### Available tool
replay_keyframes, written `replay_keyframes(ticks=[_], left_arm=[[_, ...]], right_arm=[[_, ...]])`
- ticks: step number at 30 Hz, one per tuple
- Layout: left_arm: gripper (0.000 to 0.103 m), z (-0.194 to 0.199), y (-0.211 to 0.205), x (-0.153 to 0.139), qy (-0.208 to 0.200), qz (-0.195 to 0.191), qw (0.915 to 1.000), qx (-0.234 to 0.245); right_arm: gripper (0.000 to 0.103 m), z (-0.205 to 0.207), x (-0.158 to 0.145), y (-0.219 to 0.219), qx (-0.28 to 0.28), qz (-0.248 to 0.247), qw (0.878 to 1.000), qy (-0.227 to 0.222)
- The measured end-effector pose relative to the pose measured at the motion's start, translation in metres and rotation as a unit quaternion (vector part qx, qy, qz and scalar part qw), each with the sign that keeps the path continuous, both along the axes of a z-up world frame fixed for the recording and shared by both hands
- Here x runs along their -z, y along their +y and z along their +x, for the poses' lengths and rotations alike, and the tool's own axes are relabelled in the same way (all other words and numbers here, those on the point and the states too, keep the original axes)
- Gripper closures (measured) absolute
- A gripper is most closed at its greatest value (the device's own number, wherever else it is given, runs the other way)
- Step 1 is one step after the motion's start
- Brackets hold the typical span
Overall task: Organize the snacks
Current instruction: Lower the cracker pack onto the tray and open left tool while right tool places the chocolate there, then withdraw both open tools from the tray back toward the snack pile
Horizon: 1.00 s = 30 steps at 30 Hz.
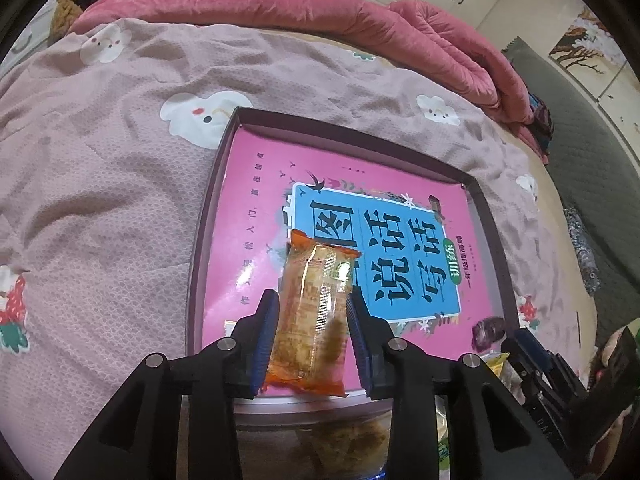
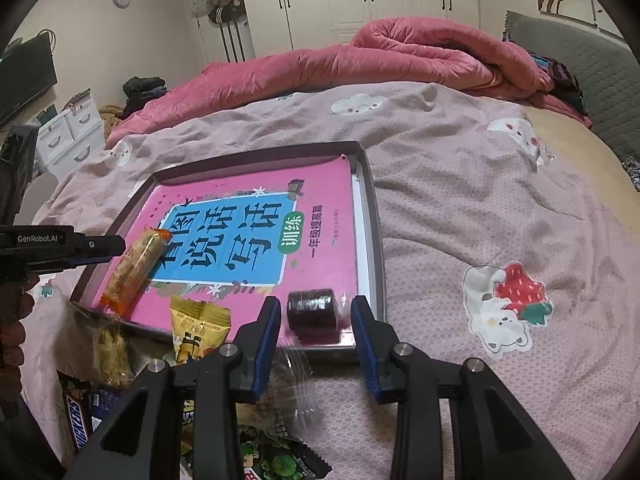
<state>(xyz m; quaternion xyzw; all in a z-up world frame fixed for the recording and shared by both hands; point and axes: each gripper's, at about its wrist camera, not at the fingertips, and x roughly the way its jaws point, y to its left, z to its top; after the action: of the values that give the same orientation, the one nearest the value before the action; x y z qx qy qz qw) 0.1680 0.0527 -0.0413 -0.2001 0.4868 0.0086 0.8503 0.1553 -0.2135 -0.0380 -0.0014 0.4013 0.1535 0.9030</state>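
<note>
The left gripper [image 1: 312, 336] is closest to us, and its two blue pads sit on each side of an orange-wrapped snack bar [image 1: 312, 312]. The jaws look a little loosened. The bar lies in the shallow box [image 2: 378, 240], at its near left corner, on top of the pink book [image 2: 320, 184] that covers the box floor. I cannot tell if the pads press on the bar or only touch it.

Going right, a yellow snack packet [image 2: 198, 328] leans on the near rim of the box. A pale crumbly snack in a clear wrap [image 2: 110, 350] and a Snickers bar [image 2: 80, 416] lie on the bedspread [image 2: 480, 200] in front of the box, with a green packet [image 2: 280, 460] near them.

Further right, a dark round snack in a clear wrap [image 2: 312, 312] sits at the near right corner of the box. The right gripper [image 2: 314, 330] has its jaws apart on both sides of it, not squeezing it.

So two snacks seem to be in the box. At least four more wait outside, so the job looks less than half done.

Both grippers tip down toward the box, one at each near corner.
</note>
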Motion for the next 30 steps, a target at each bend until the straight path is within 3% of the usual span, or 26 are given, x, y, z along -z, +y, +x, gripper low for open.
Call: replay_keyframes(ticks=[9,11,22,30], left_arm=[[0.053,-0.010,-0.005,-0.012,-0.016,0.018,0.9997,0.007],[0.049,-0.014,-0.006,-0.015,-0.019,0.019,0.9996,0.008],[0.037,-0.032,-0.006,-0.028,-0.030,0.027,0.9991,0.012],[0.031,-0.047,-0.004,-0.033,-0.029,0.029,0.9991,0.011]], right_arm=[[0.066,-0.004,-0.005,-0.003,0.003,0.004,1.000,-0.008],[0.060,-0.005,-0.006,-0.003,0.004,0.006,1.000,-0.011],[0.049,-0.014,-0.016,-0.005,-0.005,0.024,0.999,-0.025],[0.049,-0.020,-0.020,-0.003,-0.009,0.022,0.999,-0.028]])
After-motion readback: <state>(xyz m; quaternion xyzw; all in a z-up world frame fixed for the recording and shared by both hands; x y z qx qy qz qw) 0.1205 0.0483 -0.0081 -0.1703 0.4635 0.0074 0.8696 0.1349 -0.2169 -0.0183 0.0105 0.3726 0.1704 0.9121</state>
